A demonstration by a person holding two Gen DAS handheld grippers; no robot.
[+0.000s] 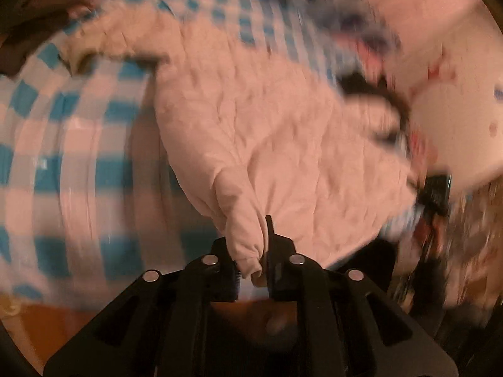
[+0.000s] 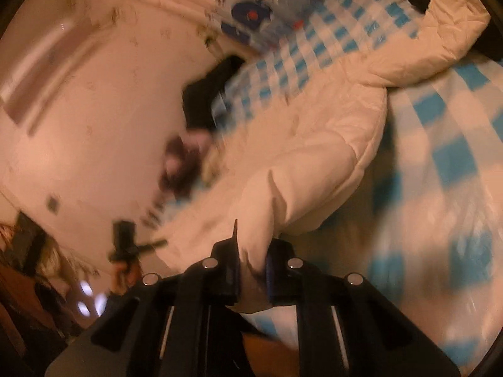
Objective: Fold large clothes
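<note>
The white puffer jacket (image 1: 267,132) covers the middle of the blue-checked bedspread (image 1: 63,163). Bare bedspread lies open on its left in the left wrist view. A dark garment (image 1: 41,31) crowds the far left corner.

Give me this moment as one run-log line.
left gripper: shut on white puffer jacket hem | right gripper: shut on same jacket's edge | jacket: partly lifted off blue-checked bedsheet | fold: not yet made

left gripper (image 1: 251,251): matte black body, angular linkage arms, four round silver pins set in an arc, thin flat black fingers (image 1: 269,229). right gripper (image 2: 251,251): the same build, with pale slots along its arms.
</note>
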